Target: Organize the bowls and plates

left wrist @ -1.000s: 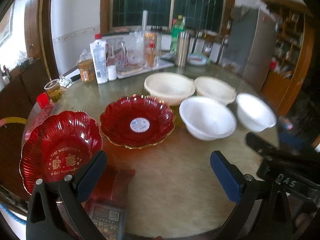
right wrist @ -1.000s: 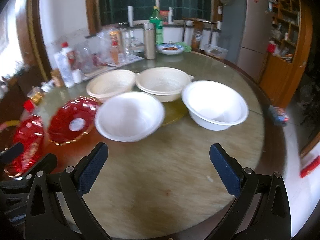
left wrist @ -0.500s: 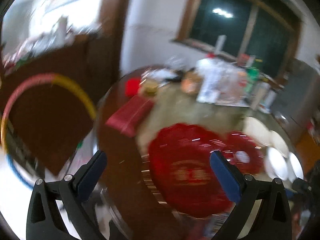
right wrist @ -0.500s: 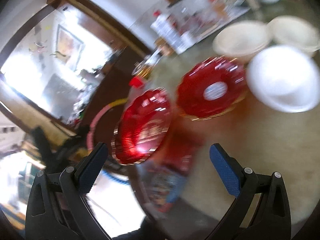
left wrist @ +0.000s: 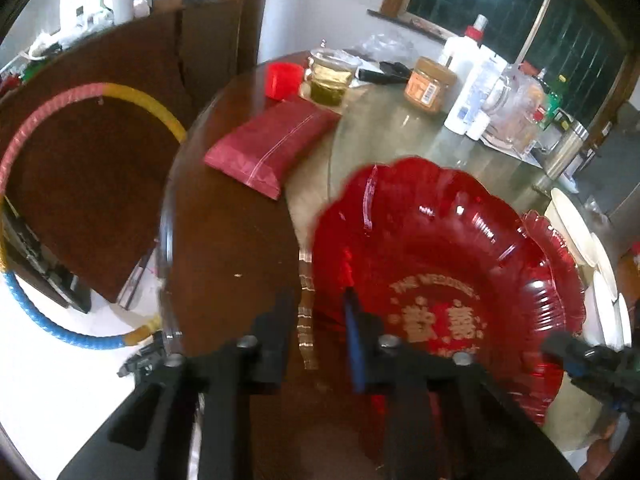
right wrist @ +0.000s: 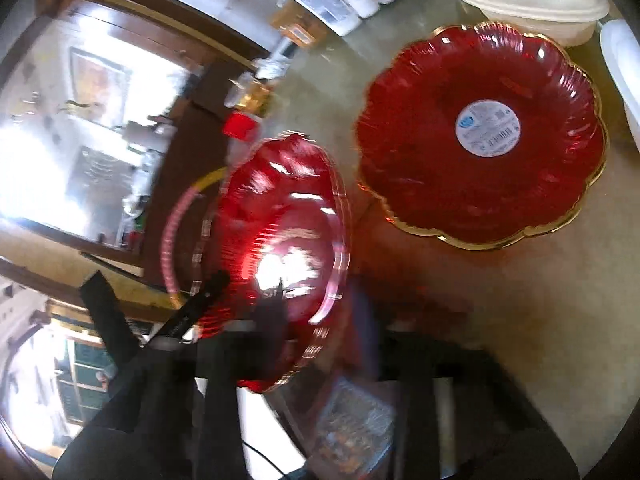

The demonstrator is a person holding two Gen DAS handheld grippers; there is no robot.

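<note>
We see two red plates on the round table (left wrist: 224, 248). The nearer red plate (left wrist: 448, 280), with gold lettering in its middle, sits at the table's edge; in the right wrist view (right wrist: 280, 240) it looks tilted, its far rim hanging past the table edge.

Left gripper (left wrist: 316, 320): jaws have just been closing and now stand narrow, with the plate's rim between them. One blue pad lies against the inside of the rim, the other finger is outside it. We read it as clamped on the rim.

Right gripper (right wrist: 320, 320): jaws have just been closing too. The view is blurred here; the plate's near rim runs between the fingers, and the grip looks closed on it. This gripper also shows at the right edge of the left wrist view, at the plate's rim.

Second red plate (right wrist: 480, 132), gold-edged with a round white sticker in its middle, lies flat just beyond the first. Behind it, a cream bowl (right wrist: 532, 0); a white bowl (right wrist: 624, 80) at the right edge.

Elsewhere on the table: a red packet (left wrist: 272, 148), a red cap (left wrist: 284, 80), a glass of yellow liquid (left wrist: 330, 80), a jar (left wrist: 430, 84) and a white bottle (left wrist: 460, 80).
</note>
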